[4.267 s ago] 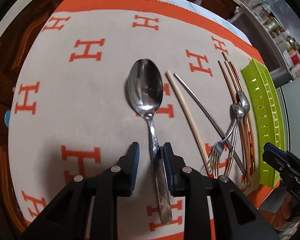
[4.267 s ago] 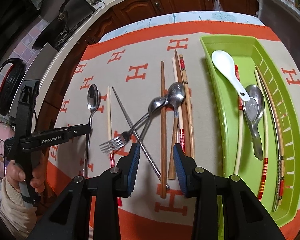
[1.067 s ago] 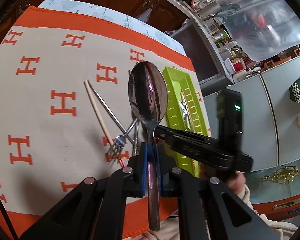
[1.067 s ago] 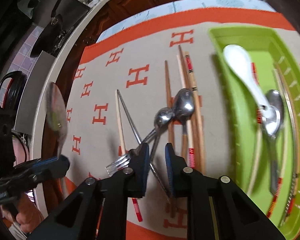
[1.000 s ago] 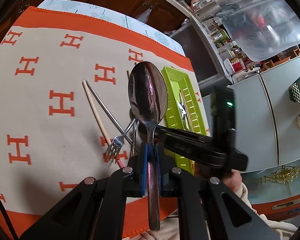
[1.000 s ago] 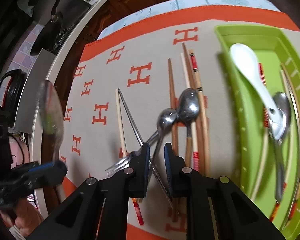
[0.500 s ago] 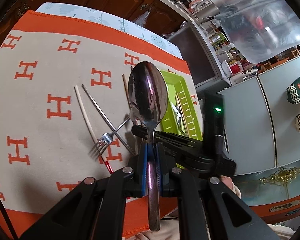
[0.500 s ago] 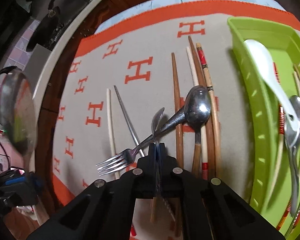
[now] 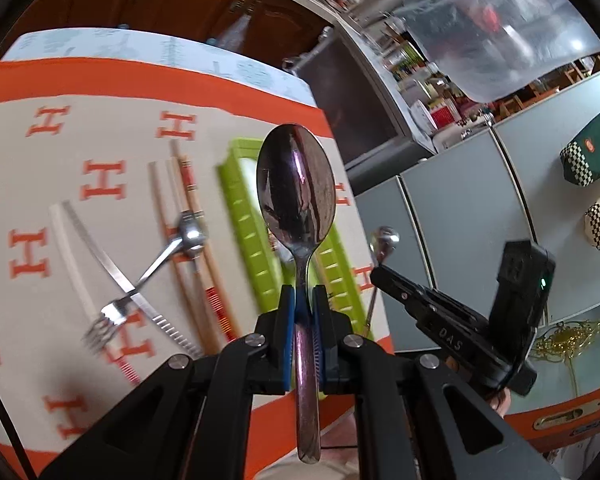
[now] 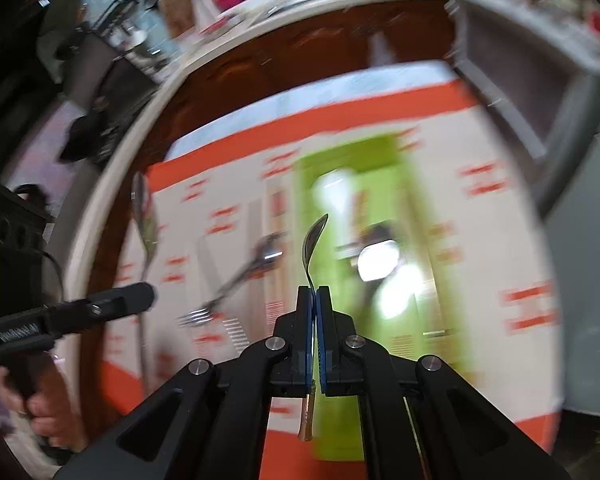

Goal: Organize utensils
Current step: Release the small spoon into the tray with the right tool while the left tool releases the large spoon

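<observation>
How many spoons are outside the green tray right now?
3. A large spoon is in the left gripper jaws, a small spoon is in the right gripper jaws, and a third spoon lies on the chopsticks on the cloth. Others could be hidden.

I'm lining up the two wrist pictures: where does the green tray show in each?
Left wrist: the green tray lies mid-frame, partly hidden behind the large spoon clamped in the left gripper.
Right wrist: it is the blurred green shape right of centre, beyond the right gripper and its small spoon.
Shared landmark: the fork on the orange-patterned cloth, left of the tray.
</observation>
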A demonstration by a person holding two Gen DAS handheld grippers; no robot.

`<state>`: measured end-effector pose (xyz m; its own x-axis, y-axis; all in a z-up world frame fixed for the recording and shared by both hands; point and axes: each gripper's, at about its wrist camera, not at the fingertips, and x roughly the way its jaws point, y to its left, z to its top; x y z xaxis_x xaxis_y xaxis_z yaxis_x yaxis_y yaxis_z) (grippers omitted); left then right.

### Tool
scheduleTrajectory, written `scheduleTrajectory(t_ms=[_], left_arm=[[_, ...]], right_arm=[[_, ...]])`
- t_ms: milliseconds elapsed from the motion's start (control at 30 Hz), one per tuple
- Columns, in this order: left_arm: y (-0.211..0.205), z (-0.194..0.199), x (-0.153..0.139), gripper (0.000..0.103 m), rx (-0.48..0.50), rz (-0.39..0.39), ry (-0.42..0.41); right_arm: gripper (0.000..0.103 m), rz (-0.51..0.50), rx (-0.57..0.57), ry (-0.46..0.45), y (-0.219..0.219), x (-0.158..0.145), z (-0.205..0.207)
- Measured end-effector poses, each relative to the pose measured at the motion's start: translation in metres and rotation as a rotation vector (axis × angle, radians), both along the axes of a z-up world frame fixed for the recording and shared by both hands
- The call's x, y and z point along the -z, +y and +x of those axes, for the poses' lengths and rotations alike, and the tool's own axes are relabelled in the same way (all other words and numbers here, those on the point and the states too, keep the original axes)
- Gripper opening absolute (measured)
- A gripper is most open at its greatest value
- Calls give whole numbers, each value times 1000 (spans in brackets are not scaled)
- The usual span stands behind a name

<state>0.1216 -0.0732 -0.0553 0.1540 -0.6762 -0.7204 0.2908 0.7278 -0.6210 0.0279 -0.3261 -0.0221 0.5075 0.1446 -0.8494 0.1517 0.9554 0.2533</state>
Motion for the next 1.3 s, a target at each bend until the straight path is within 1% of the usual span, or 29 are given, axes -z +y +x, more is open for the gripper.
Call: scheduleTrajectory(t_ms=[133,267,433,533,700,767,800,833,933,1033,1100,1167,1300], left_arm=[[-42,11,10,6,16,5,17],[-77,24,30,6,16,51,39],[-99,32,59,6,-14,119,63],[-105,33,70,6,-19,169,51],[-107,31,80,6,-7,224,61],[-108,28,77,7,3,235,43],[-108,27,76,10,7,242,35],[-108,25,74,12,7,246,26],[-104,23,66,12,6,243,11],[-95,17,58,13,2,250,-4],[-88,14,54,20,-2,256,-7],[-76,8,49,23,-10,277,-23],[-51,-1,43,23,-32,313,-48]], right_arm=[[2,-39,65,9,-30,1,-9],[2,-58,84,21,-44,10,-13],[2,-84,80,14,-57,14,-14],[2,-77,66,16,-60,19,-12],[2,-77,45,29,-59,28,-9],[2,-80,38,35,-59,32,-8],[2,-81,33,39,-58,34,-6],[2,-81,31,40,-58,34,-6],[2,-81,16,45,-55,38,-1],[2,-78,-4,55,-50,42,5],[2,-81,-22,65,-46,47,11],[2,-84,-43,82,-40,54,18],[2,-91,-77,117,-30,69,28]])
